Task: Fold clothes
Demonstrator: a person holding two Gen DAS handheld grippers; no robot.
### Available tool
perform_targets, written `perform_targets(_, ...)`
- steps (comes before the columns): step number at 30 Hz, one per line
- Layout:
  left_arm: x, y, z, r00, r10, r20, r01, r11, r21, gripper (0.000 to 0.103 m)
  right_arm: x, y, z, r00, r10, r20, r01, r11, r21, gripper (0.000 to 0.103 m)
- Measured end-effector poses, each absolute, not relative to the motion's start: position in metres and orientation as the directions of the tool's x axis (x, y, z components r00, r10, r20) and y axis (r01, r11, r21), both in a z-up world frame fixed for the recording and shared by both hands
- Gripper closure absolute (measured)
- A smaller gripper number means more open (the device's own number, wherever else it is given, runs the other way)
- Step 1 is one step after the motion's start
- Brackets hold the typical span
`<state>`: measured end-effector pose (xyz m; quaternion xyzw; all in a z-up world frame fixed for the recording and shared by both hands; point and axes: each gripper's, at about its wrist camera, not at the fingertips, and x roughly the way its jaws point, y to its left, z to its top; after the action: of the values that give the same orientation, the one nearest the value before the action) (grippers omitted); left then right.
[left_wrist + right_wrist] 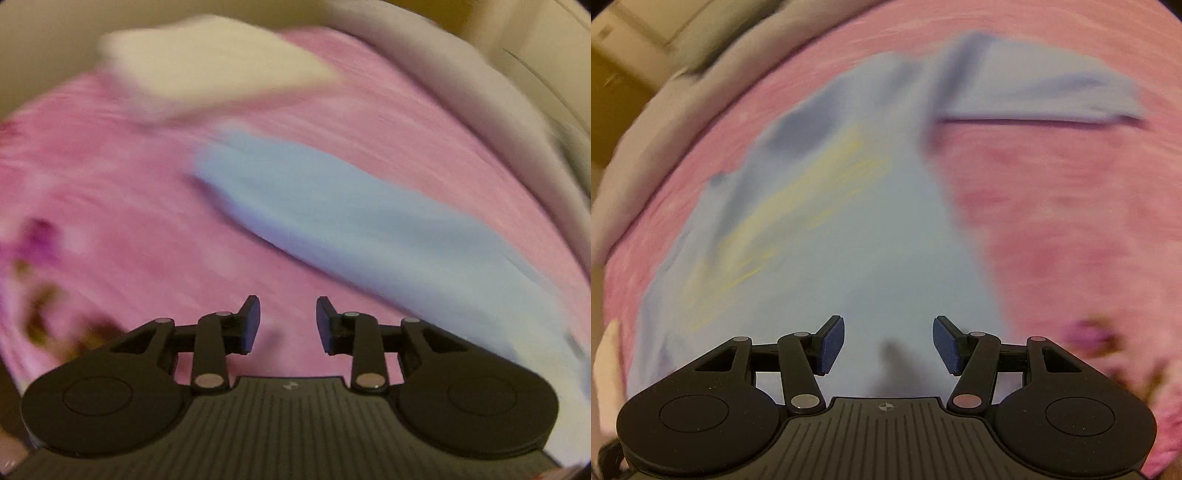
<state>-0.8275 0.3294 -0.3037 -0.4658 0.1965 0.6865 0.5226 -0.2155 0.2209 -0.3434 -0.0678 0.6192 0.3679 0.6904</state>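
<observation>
A light-blue T-shirt (827, 221) with a yellow chest print is seen spread on the pink floral bedspread (1071, 206), directly under and ahead of the right gripper (888, 345), whose jaws are held wide and empty; one sleeve (1034, 96) is stretched off to the right. From the left gripper (288, 325), also parted and empty over bare bedspread, the shirt lies ahead and rightward, long axis diagonal. A cream folded piece (207, 70) lies farther off; both views are blurred.
</observation>
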Motion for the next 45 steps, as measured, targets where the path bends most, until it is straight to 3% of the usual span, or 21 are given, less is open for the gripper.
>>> perform_targets(7,-0.641,0.300,-0.294,0.390,0.444,-0.807,-0.871,-0.105,-0.479,0.076,-0.097,0.133,-0.365,-0.036,0.507,-0.861,-0.235,0.834,0.500,0.046)
perform_targets(13,-0.547,0.306,-0.302,0.443,0.392,-0.806,-0.860,-0.070,-0.506,0.076,0.006,0.103,-0.368,0.048,0.593,-0.804,-0.056,0.805,0.590,0.046)
perform_targets(20,-0.498,0.329,-0.309,0.462,0.361,-0.810,-0.857,-0.051,-0.512,0.076,0.083,0.076,-0.406,0.075,0.771,-0.632,0.411,0.554,0.724,0.046)
perform_targets(22,-0.482,0.337,-0.305,0.480,0.345,-0.806,-0.857,-0.012,-0.515,0.076,0.093,0.077,-0.407,0.071,0.768,-0.636,0.403,0.561,0.723,0.046)
perform_targets(26,-0.450,0.348,-0.299,0.495,0.331,-0.804,-0.861,0.064,-0.504,0.075,0.105,0.101,-0.402,0.035,0.679,-0.733,0.148,0.722,0.675,0.046)
perform_targets(29,-0.432,0.354,-0.304,0.498,0.313,-0.808,-0.860,0.062,-0.506,0.075,0.116,0.122,-0.414,0.014,0.671,-0.741,0.081,0.738,0.670,0.047)
perform_targets(30,-0.427,0.355,-0.304,0.504,0.308,-0.807,-0.857,0.059,-0.512,0.075,0.118,0.128,-0.420,0.001,0.669,-0.743,0.073,0.741,0.668,0.052)
perform_targets(31,-0.423,0.355,-0.304,0.508,0.303,-0.806,-0.855,0.066,-0.514,0.075,0.117,0.134,-0.423,-0.017,0.667,-0.745,0.054,0.745,0.665,0.091)
perform_targets(34,-0.416,0.355,-0.299,0.516,0.289,-0.807,-0.854,0.099,-0.510,0.075,0.113,0.151,-0.402,-0.019,0.648,-0.761,-0.083,0.758,0.647,0.093)
perform_targets(38,-0.417,0.354,-0.295,0.516,0.266,-0.814,-0.856,0.133,-0.499,0.075,0.111,0.137,-0.322,0.051,0.725,-0.687,-0.239,0.677,0.696,0.093)
perform_targets(41,-0.426,0.351,-0.300,0.504,0.244,-0.829,-0.863,0.119,-0.490,0.076,0.121,0.101,-0.275,0.145,0.686,-0.713,-0.299,0.717,0.629,0.093)
perform_targets(45,-0.439,0.346,-0.308,0.488,0.214,-0.846,-0.873,0.102,-0.477,0.076,0.131,0.062,-0.300,0.174,0.563,-0.808,-0.287,0.814,0.505,0.093)
